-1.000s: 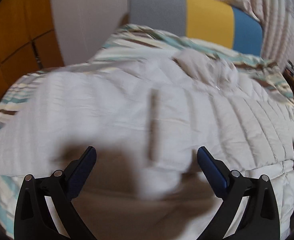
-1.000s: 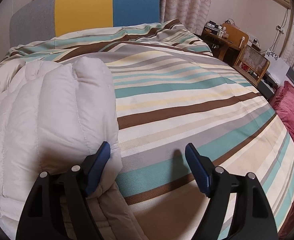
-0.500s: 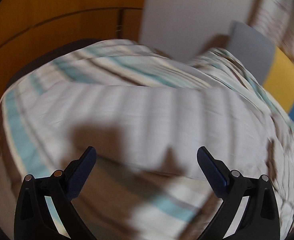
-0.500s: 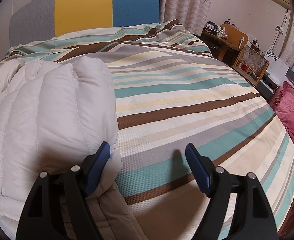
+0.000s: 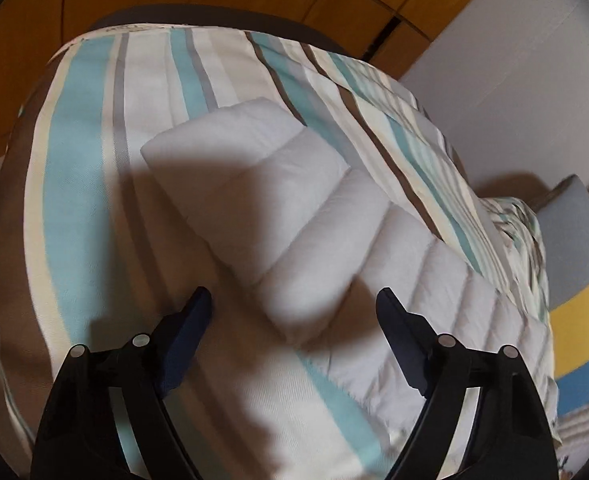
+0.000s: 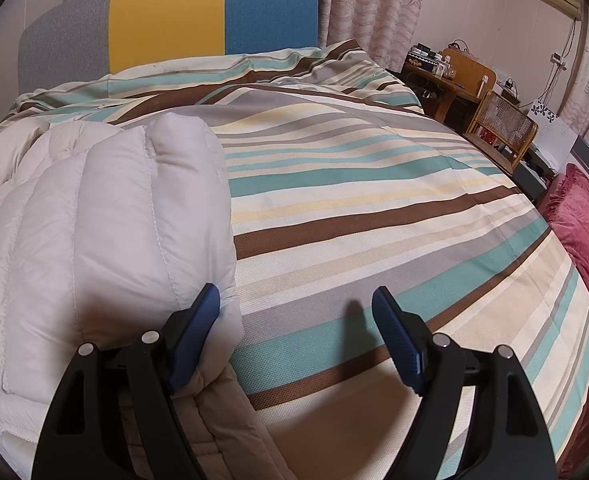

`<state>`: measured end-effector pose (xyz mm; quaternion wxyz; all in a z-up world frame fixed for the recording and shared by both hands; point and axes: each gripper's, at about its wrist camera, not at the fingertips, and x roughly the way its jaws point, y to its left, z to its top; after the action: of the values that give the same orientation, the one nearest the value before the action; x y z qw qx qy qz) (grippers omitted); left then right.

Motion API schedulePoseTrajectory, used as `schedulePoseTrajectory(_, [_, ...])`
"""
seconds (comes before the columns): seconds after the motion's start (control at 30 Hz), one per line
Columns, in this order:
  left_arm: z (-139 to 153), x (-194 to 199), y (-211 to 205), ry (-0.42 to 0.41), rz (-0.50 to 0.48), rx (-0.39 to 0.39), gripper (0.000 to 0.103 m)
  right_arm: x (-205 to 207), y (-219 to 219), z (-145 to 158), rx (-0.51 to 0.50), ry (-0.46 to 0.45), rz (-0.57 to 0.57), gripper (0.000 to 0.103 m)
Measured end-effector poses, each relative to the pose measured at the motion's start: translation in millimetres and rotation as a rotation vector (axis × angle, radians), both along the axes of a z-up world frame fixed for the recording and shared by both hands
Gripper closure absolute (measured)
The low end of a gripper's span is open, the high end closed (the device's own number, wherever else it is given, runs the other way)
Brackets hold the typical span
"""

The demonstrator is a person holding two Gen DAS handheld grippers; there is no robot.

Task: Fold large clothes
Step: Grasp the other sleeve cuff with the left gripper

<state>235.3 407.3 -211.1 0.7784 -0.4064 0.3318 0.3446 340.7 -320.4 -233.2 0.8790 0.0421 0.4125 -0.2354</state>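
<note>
Nowhere legible writing: plain quilted jacket (image 6: 94, 240), striped bedspread (image 6: 374, 208).

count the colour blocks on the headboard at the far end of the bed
3. In the right wrist view the headboard runs left to right: a grey block at the left end, a yellow block in the middle, a blue block at the right. The striped bedding hides their lower edges.

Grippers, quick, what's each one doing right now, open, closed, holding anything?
Left gripper: open, holding nothing, above the puffer jacket.
Right gripper: open, holding nothing, at the jacket's edge.
</note>
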Motion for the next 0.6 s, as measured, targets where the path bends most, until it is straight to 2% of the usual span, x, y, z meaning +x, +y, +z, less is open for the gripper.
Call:
schedulePoseTrajectory(0.07, [0.2, 9.5, 0.3, 0.005, -0.005, 0.032, 0.021, -0.1, -0.5, 0.1, 0.0, 0.0, 0.0, 0.025])
schedulePoseTrajectory(0.13, [-2.4, 15.3, 1.8, 0.036, -0.018, 0.059, 0.043, 0.0, -0.2, 0.1, -0.003, 0.0, -0.001, 0.025])
schedulePoseTrajectory(0.17, [-2.2, 19.3, -0.7, 0.08, -0.012, 0.099, 0.052, -0.1, 0.2, 0.3, -0.004, 0.0, -0.002, 0.025])
schedulePoseTrajectory(0.23, [-2.9, 20.6, 0.8, 0.082, -0.019, 0.106, 0.078, -0.3, -0.6, 0.9, -0.006, 0.0, -0.003, 0.024])
schedulePoseTrajectory(0.3, [4.1, 20.0, -4.4, 0.036, -0.015, 0.112, 0.089, 0.2, 1.0, 0.5, -0.005, 0.0, -0.004, 0.024])
schedulePoseTrajectory(0.43, [33.4, 18.0, -31.5, -0.011, 0.007, 0.237, 0.089, 0.0, 0.7, 0.6, -0.006, 0.0, -0.004, 0.024])
schedulePoseTrajectory(0.6, [74.3, 26.7, -86.5, -0.069, -0.092, 0.417, 0.089, 0.8, 1.6, 0.6, 0.0, -0.002, -0.005, 0.024])
